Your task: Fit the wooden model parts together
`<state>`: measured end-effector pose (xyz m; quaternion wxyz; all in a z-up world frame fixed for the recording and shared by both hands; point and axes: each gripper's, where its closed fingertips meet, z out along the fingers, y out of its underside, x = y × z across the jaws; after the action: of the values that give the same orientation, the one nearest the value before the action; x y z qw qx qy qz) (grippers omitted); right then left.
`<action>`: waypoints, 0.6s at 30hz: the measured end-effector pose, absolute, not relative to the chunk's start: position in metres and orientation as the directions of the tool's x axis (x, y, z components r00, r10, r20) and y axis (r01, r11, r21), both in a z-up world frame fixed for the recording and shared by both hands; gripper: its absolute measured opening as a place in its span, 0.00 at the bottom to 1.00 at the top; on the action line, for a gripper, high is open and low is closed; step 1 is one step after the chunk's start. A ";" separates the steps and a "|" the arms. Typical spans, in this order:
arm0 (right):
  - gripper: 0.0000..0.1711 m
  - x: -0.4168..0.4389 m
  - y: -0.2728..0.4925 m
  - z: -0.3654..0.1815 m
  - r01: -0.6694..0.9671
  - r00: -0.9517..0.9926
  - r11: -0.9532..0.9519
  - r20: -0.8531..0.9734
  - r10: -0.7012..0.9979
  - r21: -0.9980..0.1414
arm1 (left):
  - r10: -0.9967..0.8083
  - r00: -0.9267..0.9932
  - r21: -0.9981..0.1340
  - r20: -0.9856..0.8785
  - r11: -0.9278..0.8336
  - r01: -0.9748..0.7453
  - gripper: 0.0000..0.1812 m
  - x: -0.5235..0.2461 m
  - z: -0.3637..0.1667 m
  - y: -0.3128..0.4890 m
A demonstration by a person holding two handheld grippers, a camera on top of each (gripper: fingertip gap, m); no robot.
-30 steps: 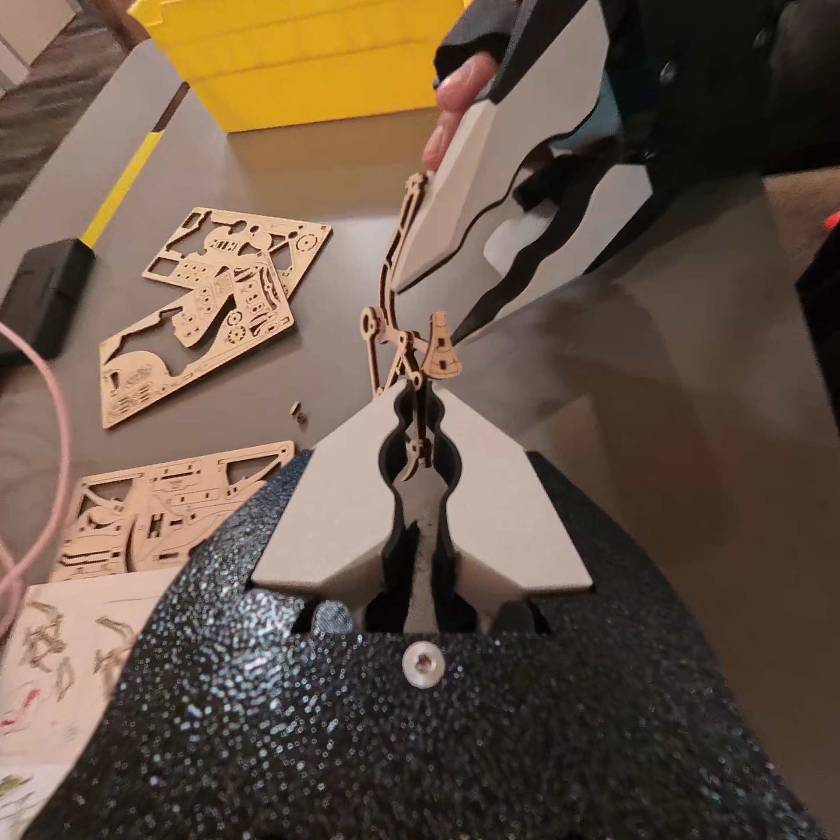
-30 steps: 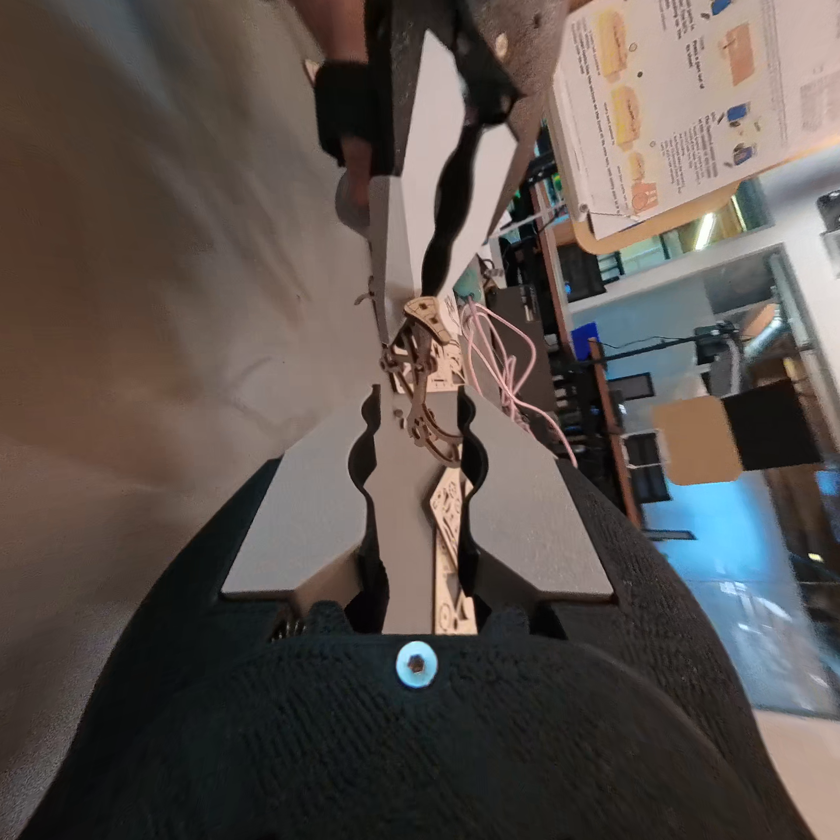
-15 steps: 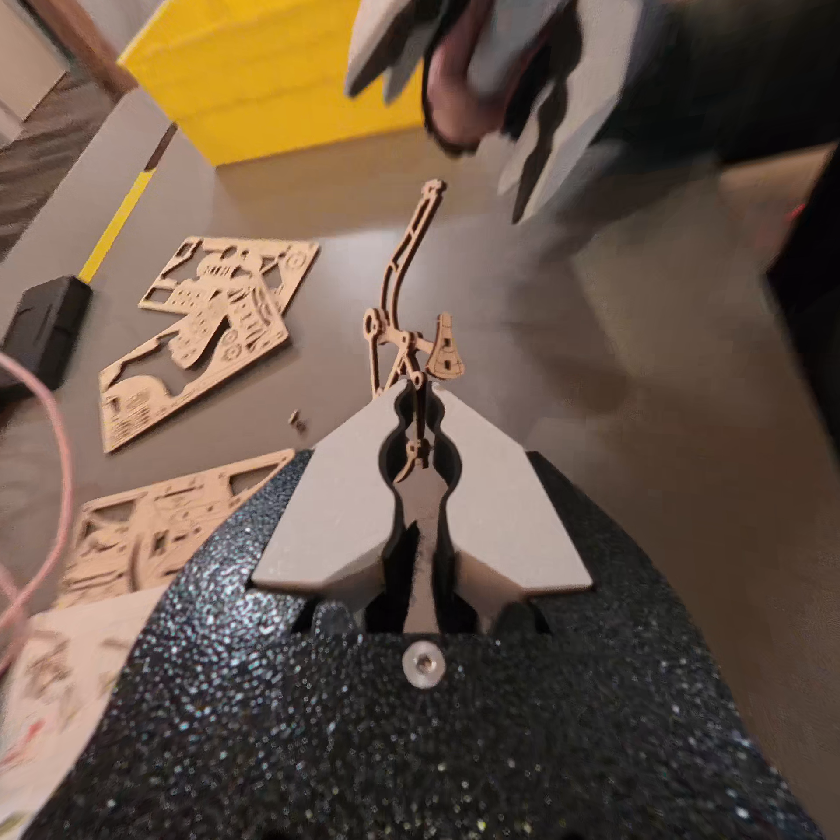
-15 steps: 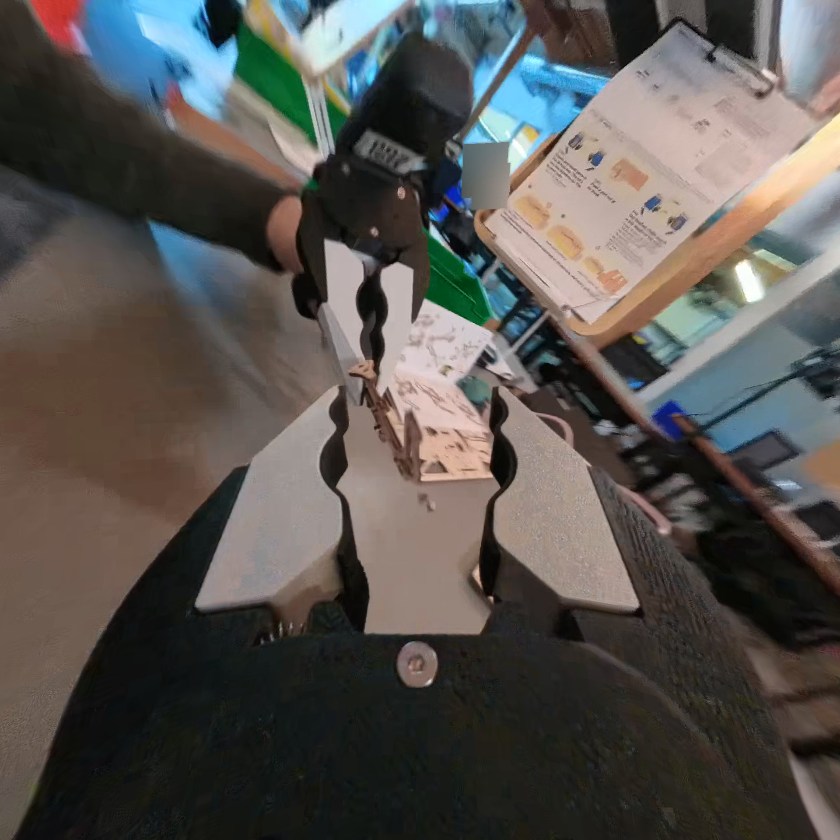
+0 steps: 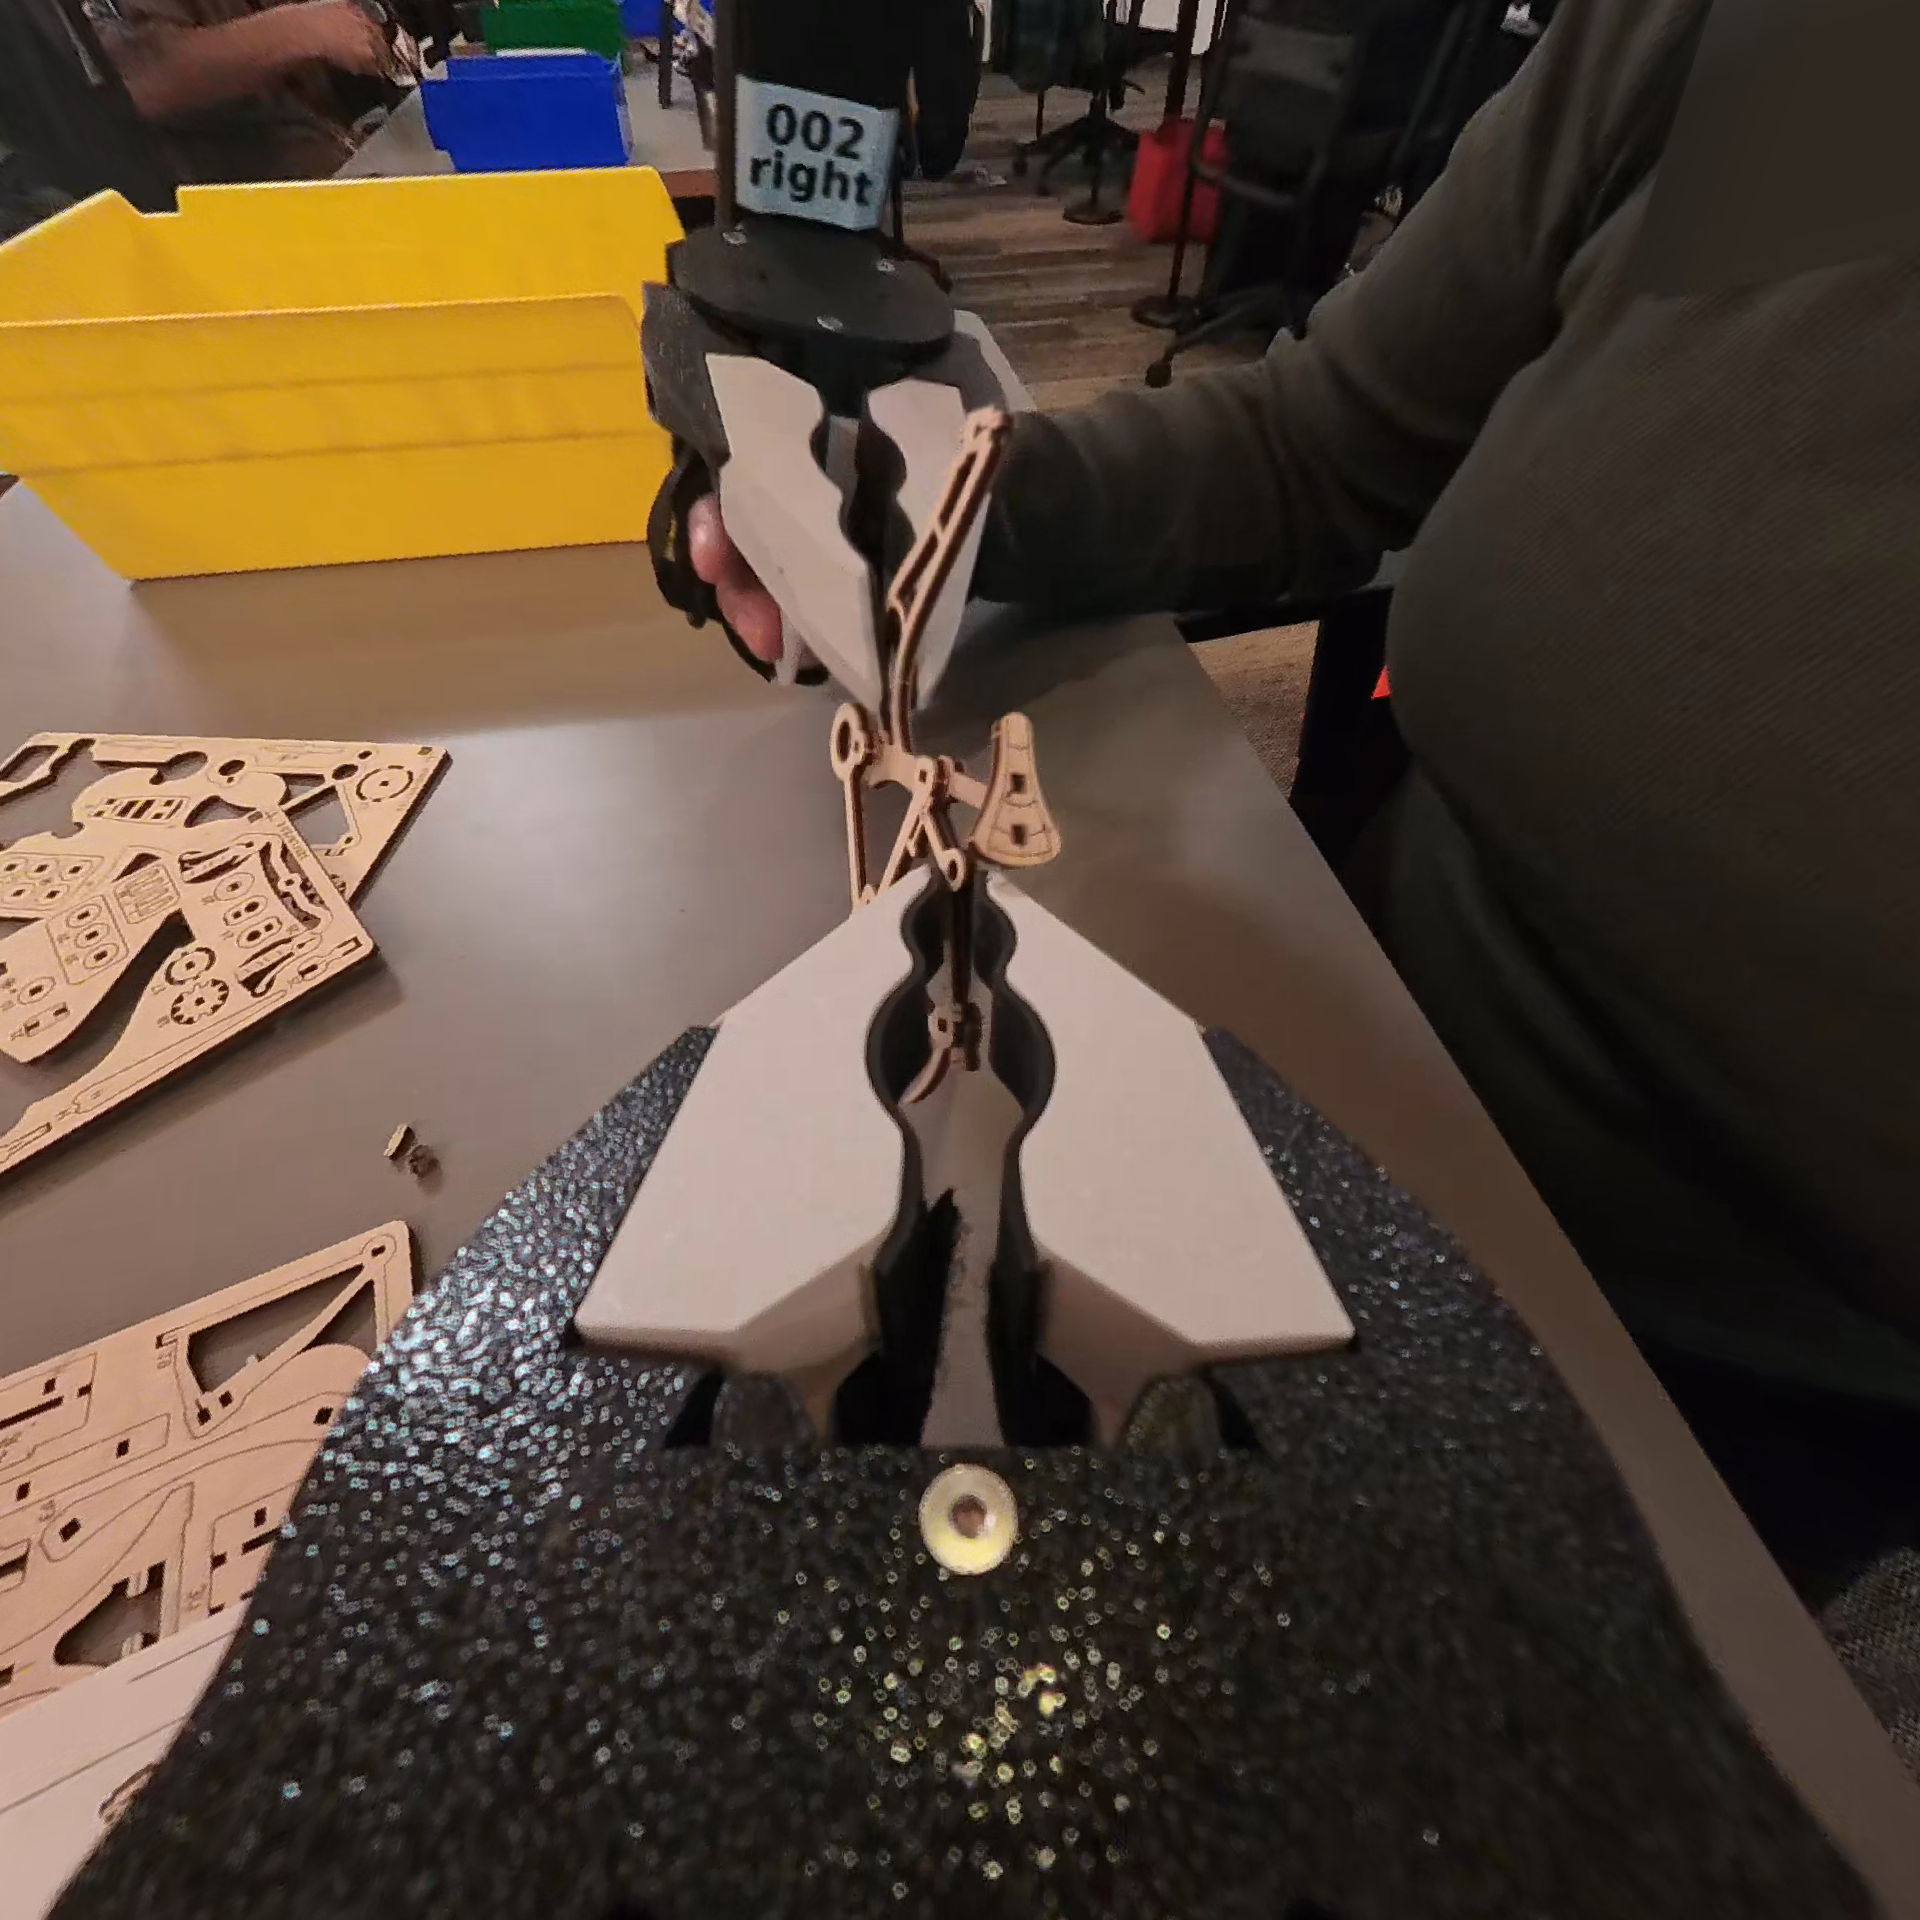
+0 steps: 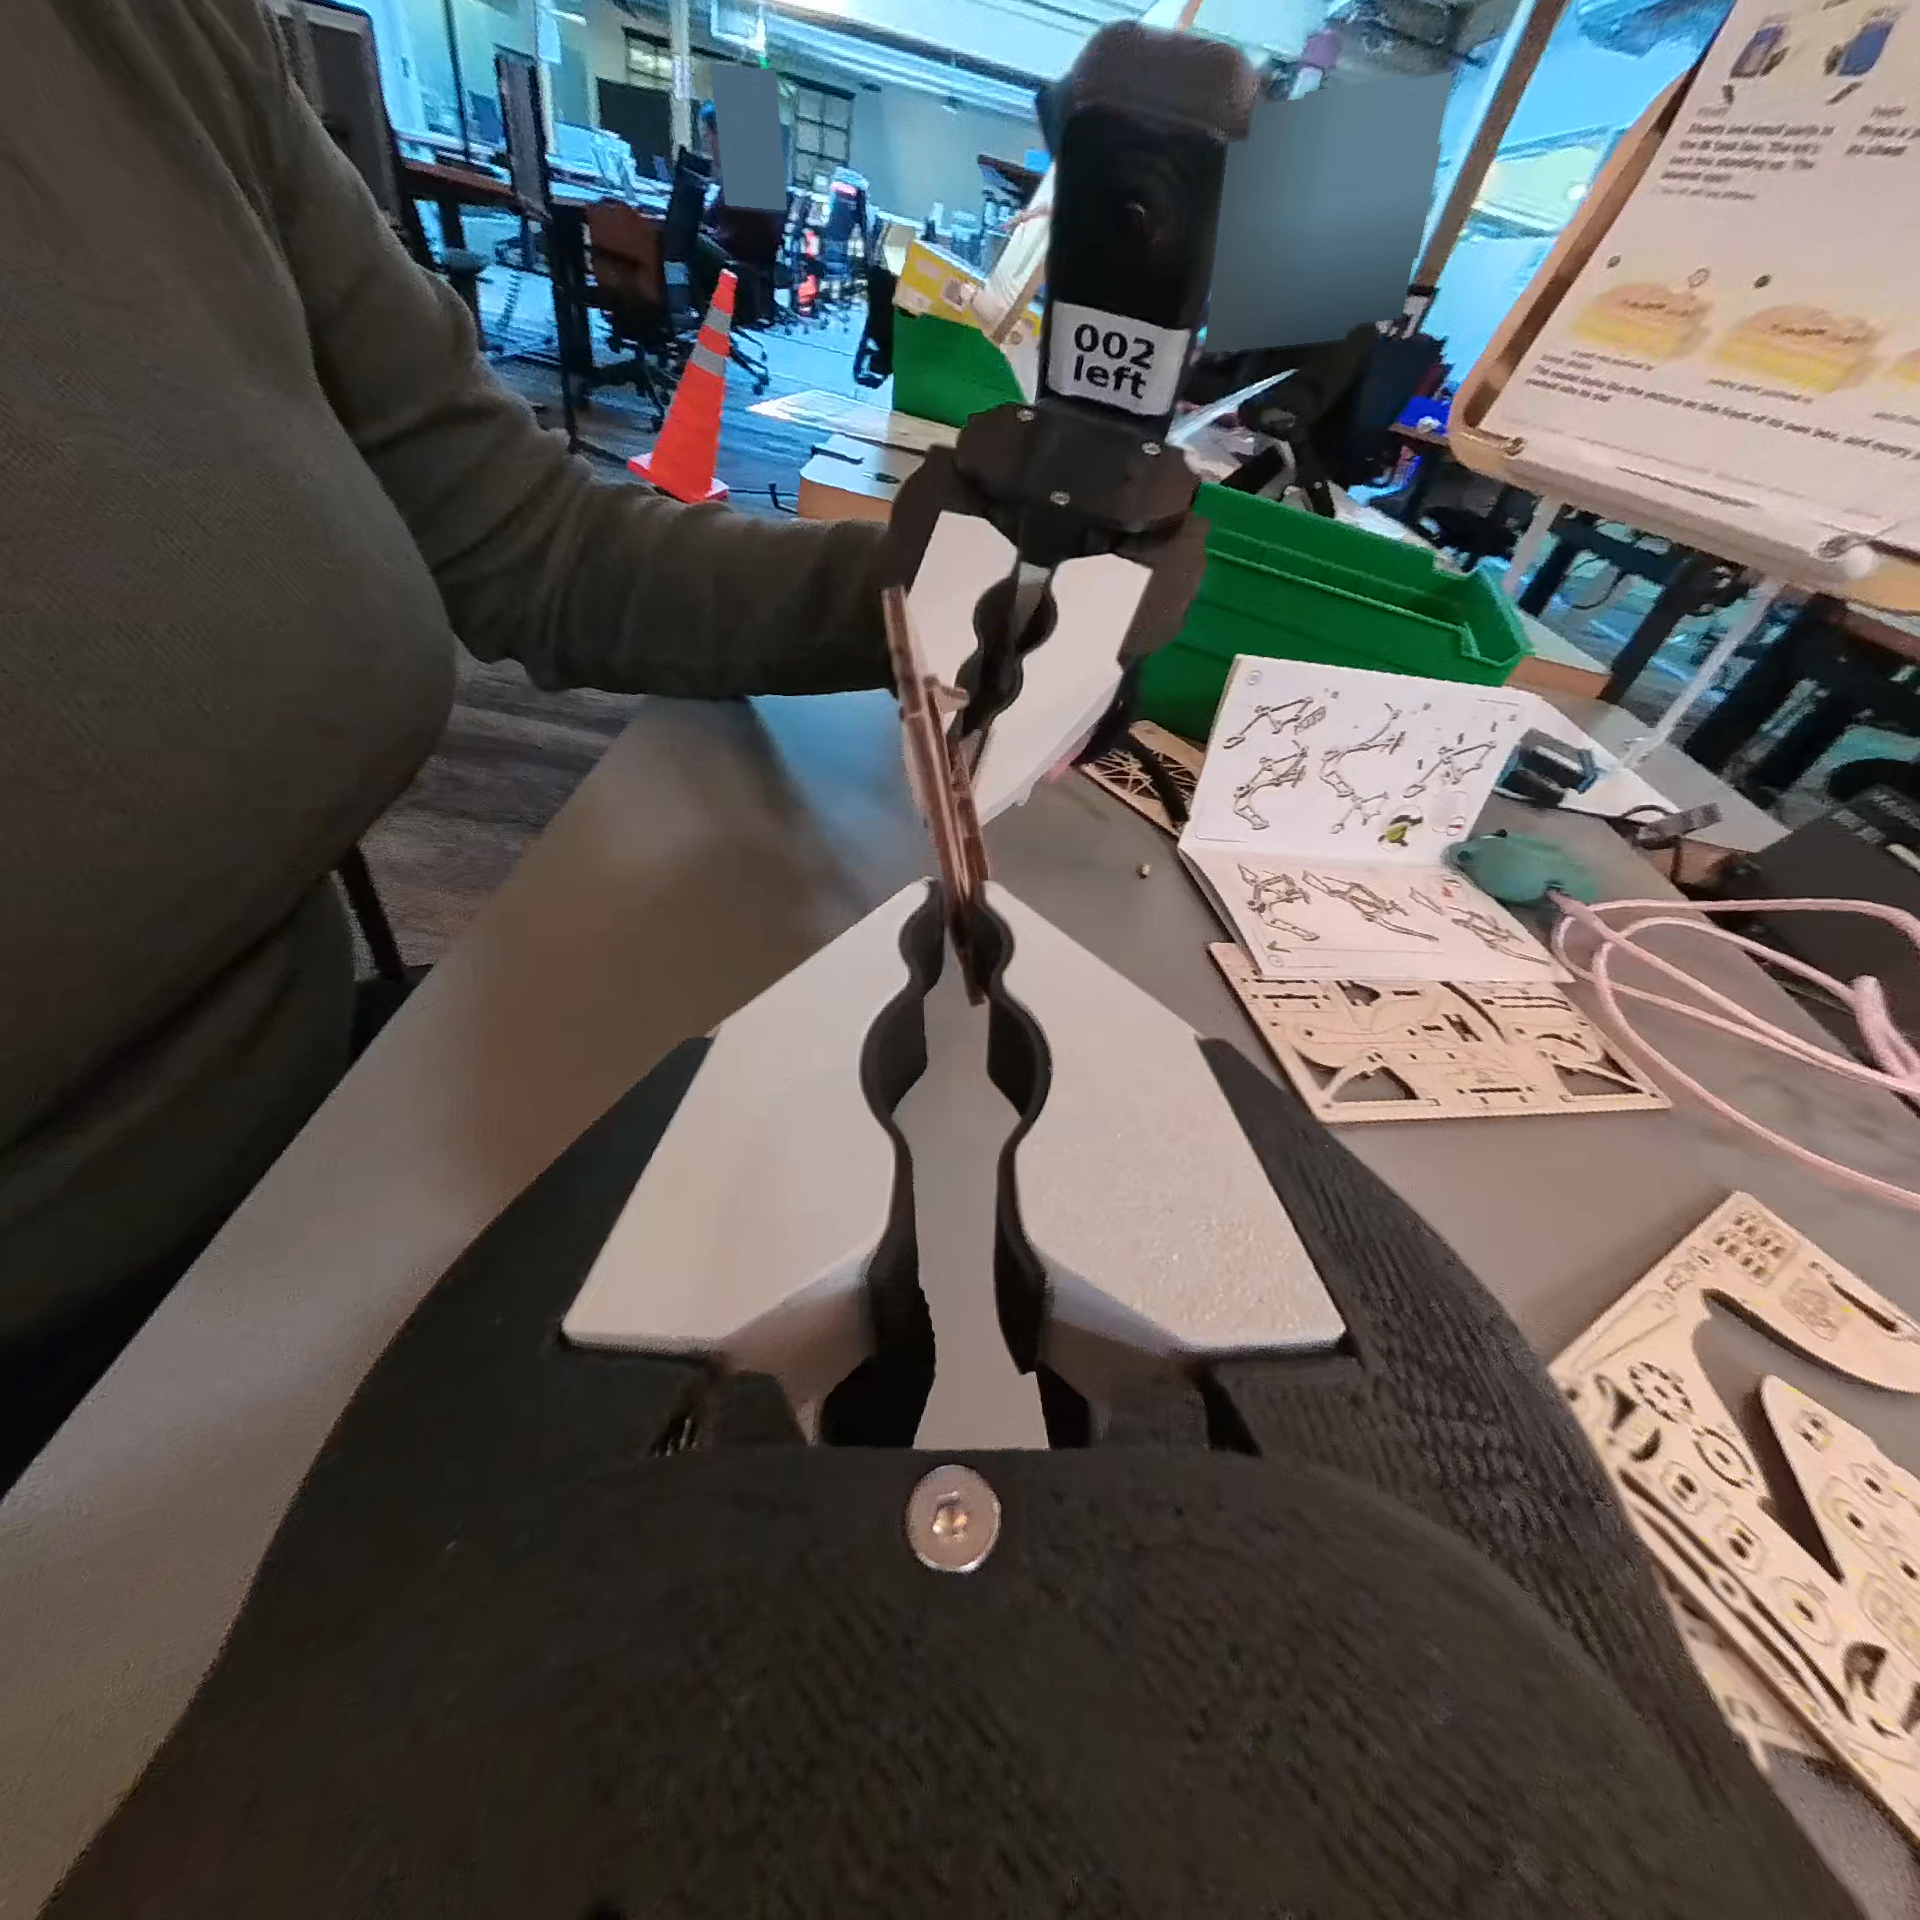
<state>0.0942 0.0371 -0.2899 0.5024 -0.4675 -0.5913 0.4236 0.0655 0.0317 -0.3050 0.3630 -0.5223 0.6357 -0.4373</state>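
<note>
Near the table [image 5: 1195, 748] edge, 2 hand-held grippers, left [image 5: 951, 883] and right [image 6: 961, 894], each pinch opposite ends of the model [image 5: 914, 748].

The thin, light-brown laser-cut wooden model assembly [image 5: 940, 790] stands near upright at frame centre, its curved arm rising, fan-shaped piece right.

A pale blue label [image 5: 812, 156] with 2 lines of dark print sits on the black housing above the right tool [image 5: 891, 681], and a white label [image 6: 1114, 372] of the same kind sits on the camera body above the left tool [image 6: 982, 774]. An open booklet [image 6: 1351, 790] of line drawings lies on the tabletop [image 6: 727, 831]. A printed sheet [image 6: 1714, 312] with pictures is on a clipboard at the upper right; its small print is too blurred to read.
</note>
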 end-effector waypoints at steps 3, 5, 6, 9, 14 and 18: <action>0.01 0.094 0.036 -0.291 0.130 -0.069 0.198 0.191 0.979 -0.972 | -0.980 -0.197 -0.937 0.005 0.064 -0.343 0.01 0.065 -0.305 0.031; 0.01 0.094 0.036 -0.290 0.125 -0.055 0.235 0.230 0.972 -0.964 | -0.979 -0.202 -0.939 0.006 0.064 -0.339 0.01 0.065 -0.304 0.030; 0.02 0.093 0.036 -0.290 0.128 -0.046 0.247 0.244 0.969 -0.960 | -0.979 -0.205 -0.940 0.007 0.063 -0.335 0.01 0.065 -0.303 0.029; 0.08 0.093 0.039 -0.291 0.139 -0.030 0.252 0.250 0.968 -0.958 | -0.977 -0.214 -0.943 0.007 0.065 -0.327 0.01 0.065 -0.301 0.027; 0.04 0.093 0.034 -0.296 0.158 -0.075 0.227 0.218 0.973 -0.961 | -0.971 -0.239 -0.940 -0.008 0.089 -0.329 0.01 0.065 -0.302 0.022; 0.03 0.092 0.031 -0.299 0.166 -0.101 0.202 0.187 0.977 -0.965 | -0.967 -0.253 -0.939 -0.006 0.092 -0.331 0.01 0.065 -0.303 0.020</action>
<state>0.0925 0.0313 -0.2985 0.4792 -0.4689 -0.6093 0.4233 0.0646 0.0199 -0.3031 0.3520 -0.4994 0.6497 -0.4523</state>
